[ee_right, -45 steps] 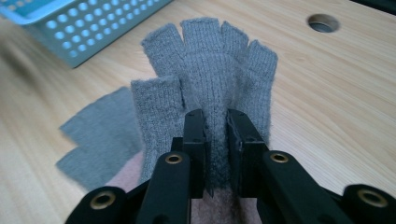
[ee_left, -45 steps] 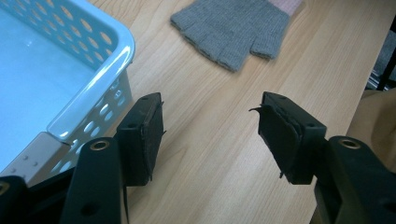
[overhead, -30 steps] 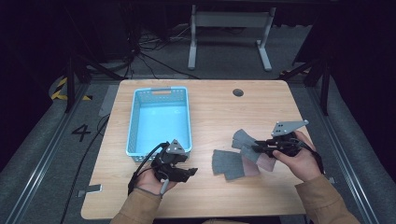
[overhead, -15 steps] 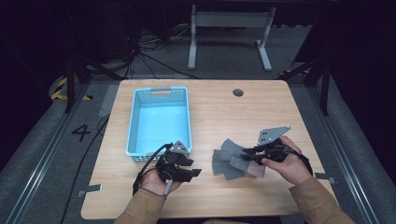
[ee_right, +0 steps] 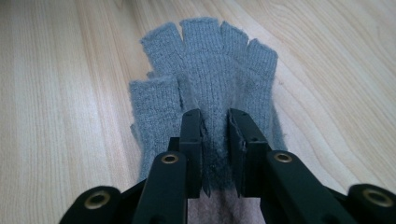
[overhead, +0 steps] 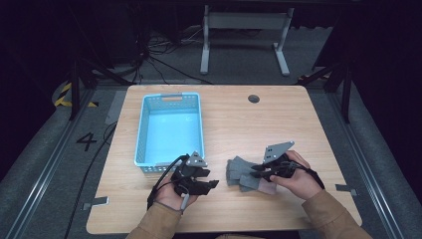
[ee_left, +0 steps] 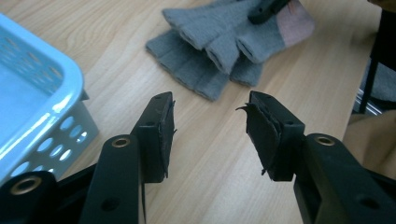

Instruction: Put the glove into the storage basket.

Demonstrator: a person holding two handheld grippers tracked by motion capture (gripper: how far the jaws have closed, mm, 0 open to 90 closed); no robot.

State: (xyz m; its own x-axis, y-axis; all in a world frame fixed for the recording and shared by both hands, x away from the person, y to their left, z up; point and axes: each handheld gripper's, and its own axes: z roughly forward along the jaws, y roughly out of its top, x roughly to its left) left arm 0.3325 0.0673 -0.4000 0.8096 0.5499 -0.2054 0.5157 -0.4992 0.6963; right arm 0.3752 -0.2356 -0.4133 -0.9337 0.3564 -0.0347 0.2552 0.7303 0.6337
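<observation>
Right gripper [ee_right: 215, 154] pinches a grey knitted fingerless glove [ee_right: 210, 74] on the table, left gripper [ee_left: 210, 135] gapes empty beside it, light-blue perforated plastic basket [overhead: 169, 99] beyond holds nothing, binning undone.

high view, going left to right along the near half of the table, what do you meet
light blue perforated plastic basket → left gripper, jaws apart with nothing between them → grey knitted fingerless gloves lying flat on the wood → right gripper, closed on the gloves
</observation>
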